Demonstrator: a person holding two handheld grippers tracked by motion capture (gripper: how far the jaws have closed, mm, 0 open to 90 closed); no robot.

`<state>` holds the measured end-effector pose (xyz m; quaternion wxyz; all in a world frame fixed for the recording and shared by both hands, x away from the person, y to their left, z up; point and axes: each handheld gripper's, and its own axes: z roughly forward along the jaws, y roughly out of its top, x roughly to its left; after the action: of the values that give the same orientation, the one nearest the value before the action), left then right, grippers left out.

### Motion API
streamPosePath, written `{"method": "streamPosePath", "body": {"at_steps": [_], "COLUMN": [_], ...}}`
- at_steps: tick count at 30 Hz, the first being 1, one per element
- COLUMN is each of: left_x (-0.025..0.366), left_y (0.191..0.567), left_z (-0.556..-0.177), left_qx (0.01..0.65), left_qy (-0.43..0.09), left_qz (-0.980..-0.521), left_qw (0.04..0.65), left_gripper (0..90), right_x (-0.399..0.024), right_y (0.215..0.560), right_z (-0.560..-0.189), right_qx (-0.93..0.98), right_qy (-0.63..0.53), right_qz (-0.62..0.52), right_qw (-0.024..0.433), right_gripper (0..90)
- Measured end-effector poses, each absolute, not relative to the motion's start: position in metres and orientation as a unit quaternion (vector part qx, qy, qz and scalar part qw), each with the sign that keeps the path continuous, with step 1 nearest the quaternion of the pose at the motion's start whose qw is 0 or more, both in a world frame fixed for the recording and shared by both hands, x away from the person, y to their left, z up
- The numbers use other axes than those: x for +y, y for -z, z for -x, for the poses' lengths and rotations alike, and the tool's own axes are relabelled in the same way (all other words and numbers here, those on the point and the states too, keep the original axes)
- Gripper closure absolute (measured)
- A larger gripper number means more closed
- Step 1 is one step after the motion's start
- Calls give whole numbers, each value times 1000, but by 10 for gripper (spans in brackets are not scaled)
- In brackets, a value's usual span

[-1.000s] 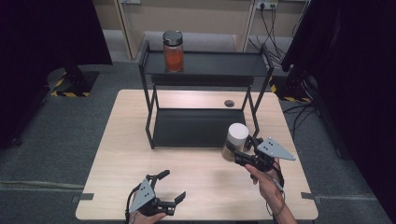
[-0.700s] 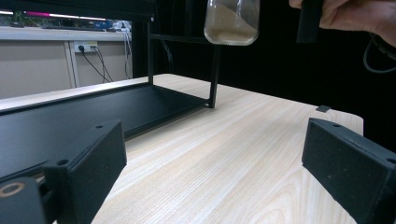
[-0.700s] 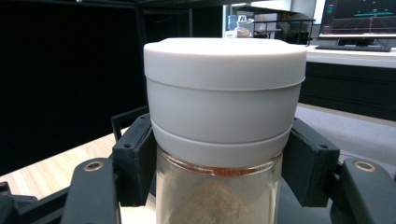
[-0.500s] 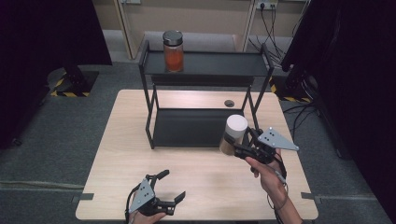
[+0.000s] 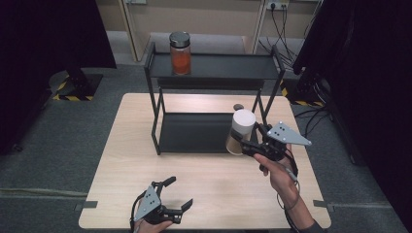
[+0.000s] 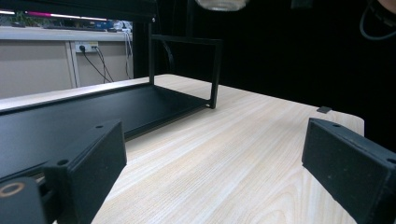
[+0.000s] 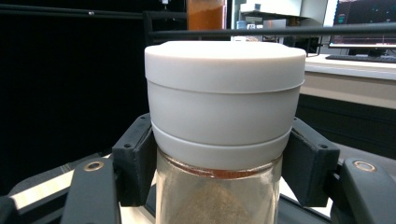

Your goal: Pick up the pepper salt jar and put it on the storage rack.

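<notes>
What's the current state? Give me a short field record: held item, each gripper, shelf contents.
held item: white-lidded jar, lifted clear of the table
right gripper: jaws shut on the jar just below its lid
left gripper: jaws open, nothing between them, low over the table's near edge
rack: top shelf carries an orange-filled jar; lower shelf bare
small dark item: on the table behind the rack

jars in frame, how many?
2. A white-lidded jar held in the right claw beside the black rack; an orange-filled jar on the rack's top shelf.
</notes>
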<state>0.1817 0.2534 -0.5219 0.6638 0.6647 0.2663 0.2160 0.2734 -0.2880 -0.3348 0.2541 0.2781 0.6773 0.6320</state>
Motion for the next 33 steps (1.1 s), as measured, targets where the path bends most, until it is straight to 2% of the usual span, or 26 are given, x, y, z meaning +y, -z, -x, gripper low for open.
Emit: {"method": "streamPosePath", "body": {"at_steps": [33], "left_x": [254], "left_y": [522], "left_z": [-181], "left_qx": [267], "left_qy": [-215], "left_qz": [-663], "left_qw": [665], "left_gripper": [58], "right_x": [-266], "right_y": [269], "right_z": [-308], "right_qx": [675], "right_qy": [-645], "right_qz": [-267], "right_qw": [241], "right_gripper": [353]}}
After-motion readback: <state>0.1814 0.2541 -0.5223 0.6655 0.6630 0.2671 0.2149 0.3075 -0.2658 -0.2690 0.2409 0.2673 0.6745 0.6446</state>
